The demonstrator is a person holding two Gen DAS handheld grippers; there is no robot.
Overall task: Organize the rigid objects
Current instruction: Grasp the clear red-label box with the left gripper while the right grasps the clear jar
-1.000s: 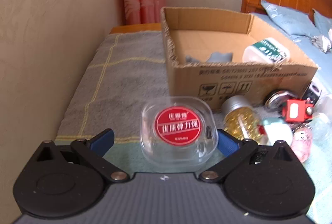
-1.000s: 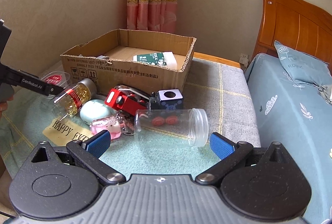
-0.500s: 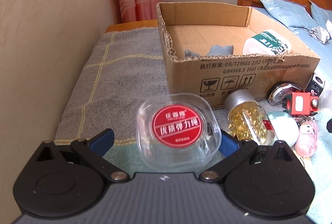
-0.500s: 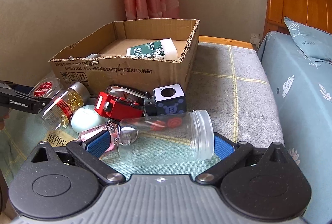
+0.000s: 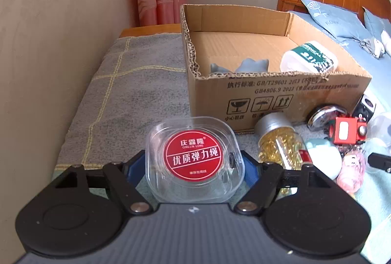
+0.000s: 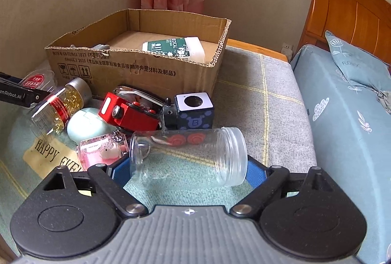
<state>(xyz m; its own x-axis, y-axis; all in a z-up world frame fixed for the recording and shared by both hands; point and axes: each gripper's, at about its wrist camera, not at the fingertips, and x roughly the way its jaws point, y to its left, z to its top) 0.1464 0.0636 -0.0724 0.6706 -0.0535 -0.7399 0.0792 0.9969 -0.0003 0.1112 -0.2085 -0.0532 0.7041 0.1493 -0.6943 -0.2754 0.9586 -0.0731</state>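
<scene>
My left gripper (image 5: 194, 167) has just been closing, its blue fingers (image 5: 135, 167) now clamping the clear square case (image 5: 194, 158) (red round label) near the cardboard box (image 5: 268, 90). My right gripper (image 6: 187, 166) has also just been closing, fingers against the toppled clear jar (image 6: 188, 156) on the tabletop (image 6: 256, 97).

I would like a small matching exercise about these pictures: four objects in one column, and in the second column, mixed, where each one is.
Objects:
1. clear case with red label
2. clear jar
3. white bottle with green label
4. capsule bottle

Places:
a. inside the cardboard box
b. between the left gripper's fingers
c. lying in front of the box, beside a pale green item
d. between the right gripper's fingers

Pairs: 1-b, 2-d, 3-a, 4-c
</scene>
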